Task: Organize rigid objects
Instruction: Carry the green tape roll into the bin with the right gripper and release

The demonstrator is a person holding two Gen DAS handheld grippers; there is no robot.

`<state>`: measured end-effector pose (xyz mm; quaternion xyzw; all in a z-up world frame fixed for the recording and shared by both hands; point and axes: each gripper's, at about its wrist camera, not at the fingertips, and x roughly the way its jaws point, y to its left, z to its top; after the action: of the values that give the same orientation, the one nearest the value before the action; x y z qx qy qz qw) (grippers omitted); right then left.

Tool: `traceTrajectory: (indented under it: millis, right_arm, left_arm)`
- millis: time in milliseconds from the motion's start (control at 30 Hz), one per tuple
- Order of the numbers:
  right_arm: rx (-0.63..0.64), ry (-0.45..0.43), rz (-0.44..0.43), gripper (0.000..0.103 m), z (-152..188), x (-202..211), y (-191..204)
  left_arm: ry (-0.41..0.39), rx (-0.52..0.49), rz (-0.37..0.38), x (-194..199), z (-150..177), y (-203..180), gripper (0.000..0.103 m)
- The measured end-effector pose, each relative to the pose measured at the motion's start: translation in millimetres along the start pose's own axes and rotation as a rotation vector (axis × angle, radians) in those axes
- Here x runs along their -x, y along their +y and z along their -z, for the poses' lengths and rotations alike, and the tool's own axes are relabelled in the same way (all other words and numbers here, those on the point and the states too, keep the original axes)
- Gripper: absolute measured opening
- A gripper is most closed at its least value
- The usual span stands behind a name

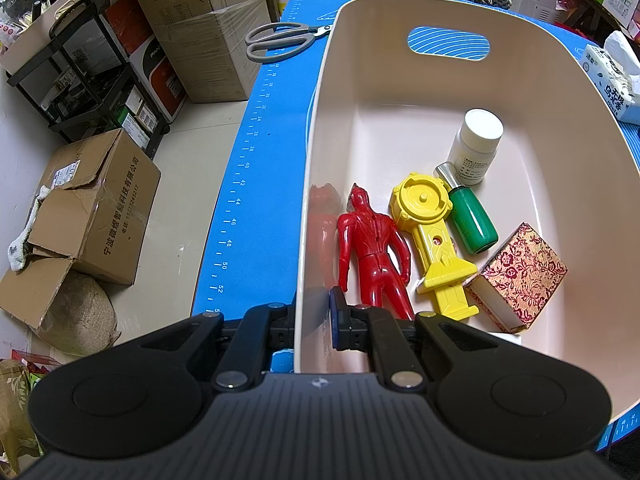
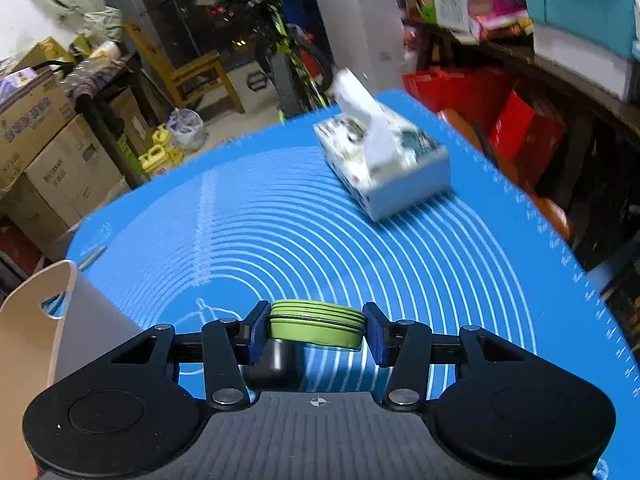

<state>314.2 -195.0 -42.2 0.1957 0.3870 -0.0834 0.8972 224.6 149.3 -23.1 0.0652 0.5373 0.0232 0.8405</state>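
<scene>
Right tool (image 2: pixel 317 330) clenched on green tin (image 2: pixel 316 324) above bench mat (image 2: pixel 320 220), left tool (image 2: pixel 316 320) clamped on bin (image 1: pixel 320 120) wall; five items binned including red figure (image 1: pixel 374 252); tin and scissors (image 1: pixel 280 40) remain outside.

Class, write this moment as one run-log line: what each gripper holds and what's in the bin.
left gripper: clamped on bin wall | right gripper: shut on green tin | in bin: red figure, yellow toy

Glossy smooth plastic bin (image 1: pixel 560 92), shiny red plastic figure (image 1: pixel 374 252), matt blue mat (image 2: pixel 360 248), green metal-looking tin (image 2: pixel 316 326), cardboard boxes (image 1: pixel 96 204).
</scene>
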Motion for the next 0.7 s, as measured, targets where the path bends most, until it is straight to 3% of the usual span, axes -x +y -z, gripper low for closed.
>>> traceTrajectory:
  millis: [533,700]
  right_arm:
    - [0.203,-0.157,-0.201,0.054,6,82,86]
    - [0.278,-0.163,-0.251,0.054,19,94,117]
  left_arm:
    - [0.000,0.000,0.000,0,0,0,0.013]
    - [0.001,0.000,-0.002,0,0,0,0.013]
